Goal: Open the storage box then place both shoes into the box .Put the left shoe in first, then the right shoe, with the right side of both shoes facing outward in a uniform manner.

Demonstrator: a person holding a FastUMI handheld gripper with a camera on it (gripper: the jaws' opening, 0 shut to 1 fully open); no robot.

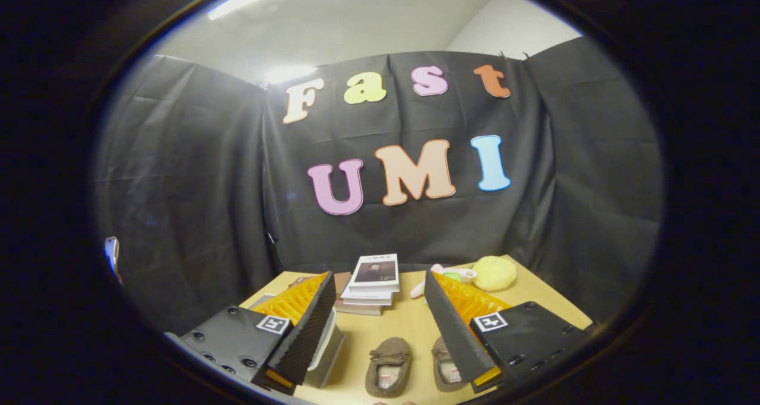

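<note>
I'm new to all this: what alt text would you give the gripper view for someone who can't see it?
The gripper hovers open above a wooden table, its fingers spread wide and holding nothing, with a pair of brown slippers lying between them. Beyond the fingers sit a stack of books and a yellow plush ball; a pale storage box peeks from behind one finger.

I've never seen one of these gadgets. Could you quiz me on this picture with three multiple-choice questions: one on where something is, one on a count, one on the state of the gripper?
1. Where does the left brown shoe lie?
A. Between the two fingers, on the table
B. On the stack of books
C. Inside the box

2. How many brown shoes are on the table?
A. One
B. Two
C. Four

3. How is the gripper?
A. Shut on a shoe
B. Shut on a book
C. Open, holding nothing

Answers: 1 A, it rests in the gap between the fingers. 2 B, the second shoe sits beside it, partly behind one finger. 3 C, the fingers stand wide apart.
</note>
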